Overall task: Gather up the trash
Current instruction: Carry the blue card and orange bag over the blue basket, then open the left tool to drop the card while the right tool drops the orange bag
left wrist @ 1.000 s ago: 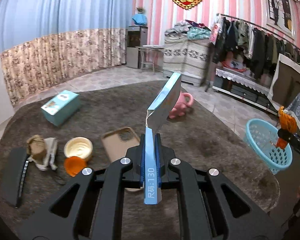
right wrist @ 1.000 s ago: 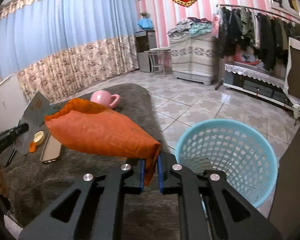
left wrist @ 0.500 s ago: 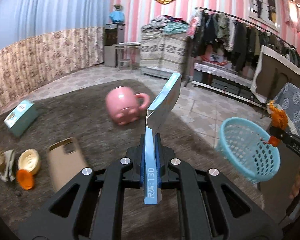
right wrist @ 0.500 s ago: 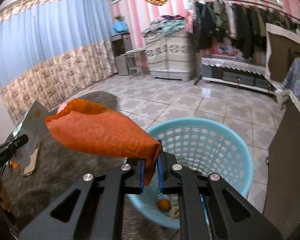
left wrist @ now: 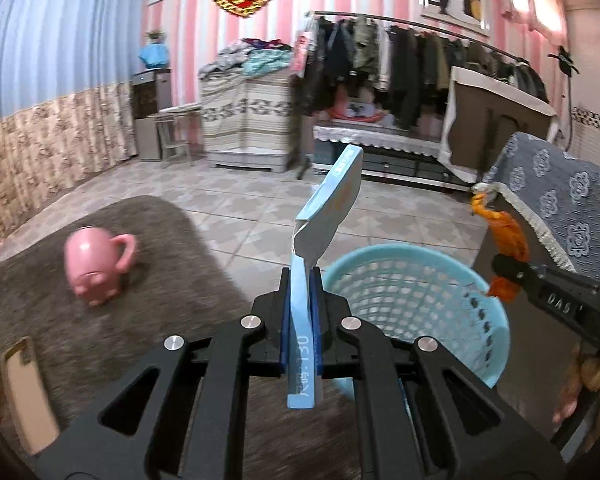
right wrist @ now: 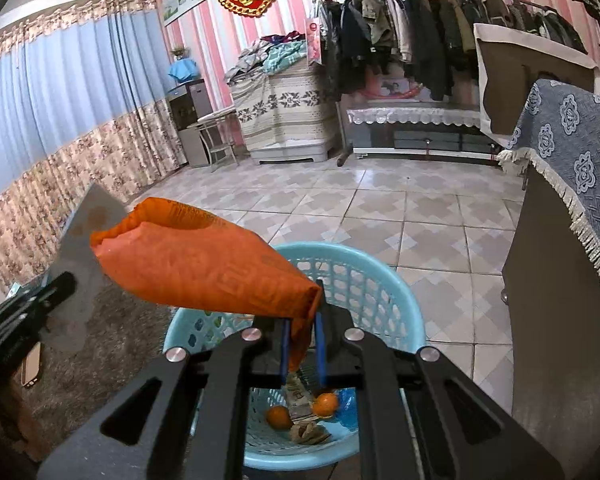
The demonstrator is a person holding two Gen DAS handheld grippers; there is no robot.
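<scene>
Only the right wrist view shows oranges (right wrist: 325, 405) inside the blue basket (right wrist: 384, 280). The right hand-held gripper (right wrist: 302, 344) clenches an orange wrapper (right wrist: 204, 264); the left hand-held gripper (left wrist: 300, 320) clenches a blue carton (left wrist: 328, 212).

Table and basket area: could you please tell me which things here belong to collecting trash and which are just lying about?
Job:
- blue package in left gripper
- orange wrapper in right gripper
- blue basket, trash already inside

Lying about:
- pink mug
- phone case

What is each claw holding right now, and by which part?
The left claw pinches a flattened light blue carton by its near end. The right claw pinches an orange bag by its narrow end.
</scene>
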